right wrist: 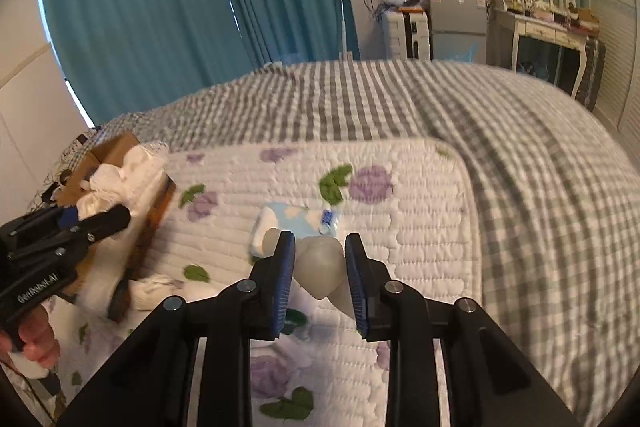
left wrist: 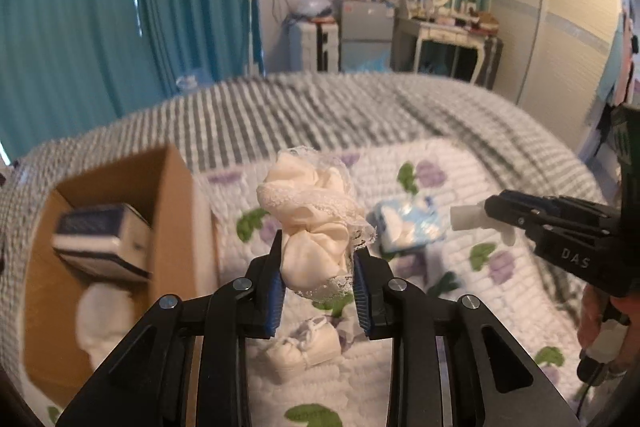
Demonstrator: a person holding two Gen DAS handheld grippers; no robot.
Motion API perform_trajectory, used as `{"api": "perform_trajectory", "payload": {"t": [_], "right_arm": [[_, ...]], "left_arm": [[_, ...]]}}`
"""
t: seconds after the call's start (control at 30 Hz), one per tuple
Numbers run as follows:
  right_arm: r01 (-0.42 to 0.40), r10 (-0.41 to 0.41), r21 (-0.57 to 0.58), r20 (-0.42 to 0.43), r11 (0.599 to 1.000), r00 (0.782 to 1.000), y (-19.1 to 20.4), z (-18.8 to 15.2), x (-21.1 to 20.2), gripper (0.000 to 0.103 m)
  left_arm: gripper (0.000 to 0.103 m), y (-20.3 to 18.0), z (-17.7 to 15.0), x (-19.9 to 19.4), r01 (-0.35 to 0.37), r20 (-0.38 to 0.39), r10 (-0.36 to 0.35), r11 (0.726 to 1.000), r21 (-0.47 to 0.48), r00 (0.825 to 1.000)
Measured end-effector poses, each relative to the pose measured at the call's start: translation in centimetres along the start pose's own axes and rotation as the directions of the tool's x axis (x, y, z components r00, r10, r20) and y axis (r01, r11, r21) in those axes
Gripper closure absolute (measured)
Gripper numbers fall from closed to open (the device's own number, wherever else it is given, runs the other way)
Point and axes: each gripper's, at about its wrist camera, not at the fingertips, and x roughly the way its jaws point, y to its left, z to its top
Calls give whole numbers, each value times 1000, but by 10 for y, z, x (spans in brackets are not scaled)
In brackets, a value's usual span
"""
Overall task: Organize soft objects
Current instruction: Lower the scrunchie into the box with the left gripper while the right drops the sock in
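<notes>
My left gripper (left wrist: 318, 251) is shut on a cream cloth bundle with lace trim (left wrist: 308, 199), held up above the flowered quilt (left wrist: 460, 287). An open cardboard box (left wrist: 172, 227) stands just left of it. The right gripper (right wrist: 319, 241) is shut on a pale, translucent soft object (right wrist: 322, 267), also lifted off the quilt. In the left wrist view the right gripper (left wrist: 490, 217) comes in from the right with that pale object (left wrist: 466, 217) at its tips. In the right wrist view the left gripper (right wrist: 96, 215) and its cream bundle (right wrist: 120, 179) are at the left, in front of the box (right wrist: 114, 147).
A blue-and-white tissue pack (left wrist: 412, 227) lies on the quilt between the grippers. A small white baby shoe (left wrist: 304, 347) sits under the left gripper. The box holds a blue-and-white carton (left wrist: 100, 239) and a white soft thing (left wrist: 104, 319). A grey checked bedspread (right wrist: 520, 187) lies beyond.
</notes>
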Motion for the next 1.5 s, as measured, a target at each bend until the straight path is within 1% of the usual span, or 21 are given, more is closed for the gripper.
{"api": "perform_trajectory", "payload": {"t": [0.27, 0.37, 0.47, 0.6, 0.73, 0.87, 0.93, 0.97, 1.03, 1.13, 1.23, 1.33, 1.37, 1.4, 1.43, 1.47, 1.5], "right_arm": [[6, -2, -55, 63, 998, 998, 45, 29, -69, 77], [10, -1, -87, 98, 996, 995, 70, 40, -99, 77], [-3, 18, -112, 132, 994, 991, 96, 51, -126, 77], [-11, 40, -169, 169, 985, 985, 139, 63, -153, 77], [-44, 83, -222, 172, 974, 982, 183, 71, -156, 77], [-88, 131, -257, 156, 962, 979, 229, 77, -140, 77], [-113, 153, -269, 131, 956, 980, 252, 76, -120, 77], [-123, 160, -272, 117, 954, 980, 260, 75, -110, 77], [-145, 173, -274, 81, 951, 982, 276, 71, -84, 77], [-166, 180, -276, 27, 947, 983, 292, 62, -44, 77], [-160, 159, -294, -27, 942, 987, 304, 53, -7, 77], [-149, 137, -300, -61, 942, 989, 304, 47, 23, 77], [-138, 122, -296, -71, 945, 990, 303, 45, 32, 77], [-134, 115, -292, -83, 947, 990, 299, 44, 37, 75], [-138, 109, -290, -113, 947, 988, 298, 43, 48, 70], [-125, 95, -292, -115, 948, 989, 298, 41, 52, 62], [-112, 82, -294, -111, 949, 990, 297, 40, 56, 43]], "left_arm": [[75, 14, 25, -77, 10, 97, -10, 1000, -2, 995], [75, 24, 33, -111, 8, 141, -8, 1000, 1, 990], [75, 34, 37, -139, -2, 180, 0, 1000, 9, 984], [75, 57, 39, -162, -19, 203, 18, 1000, 0, 979], [75, 86, 34, -175, -11, 224, 19, 999, -37, 974], [75, 122, 24, -173, -27, 220, 42, 997, -70, 975], [75, 140, 16, -164, -40, 200, 56, 996, -82, 978], [75, 142, 12, -161, -48, 193, 64, 995, -84, 979], [75, 157, -2, -144, -77, 165, 90, 993, -84, 982], [75, 167, -22, -125, -77, 129, 87, 993, -86, 988], [75, 177, -40, -95, -73, 80, 79, 995, -73, 994], [74, 175, -53, -80, -66, 76, 69, 997, -46, 995], [71, 174, -56, -73, -76, 68, 78, 996, -38, 995], [67, 174, -57, -67, -91, 57, 93, 995, -37, 994], [60, 176, -59, -59, -119, 39, 121, 992, -42, 992], [43, 179, -60, -53, -143, 30, 145, 988, -55, 989], [35, 182, -61, -51, -154, 36, 156, 986, -70, 987]]}}
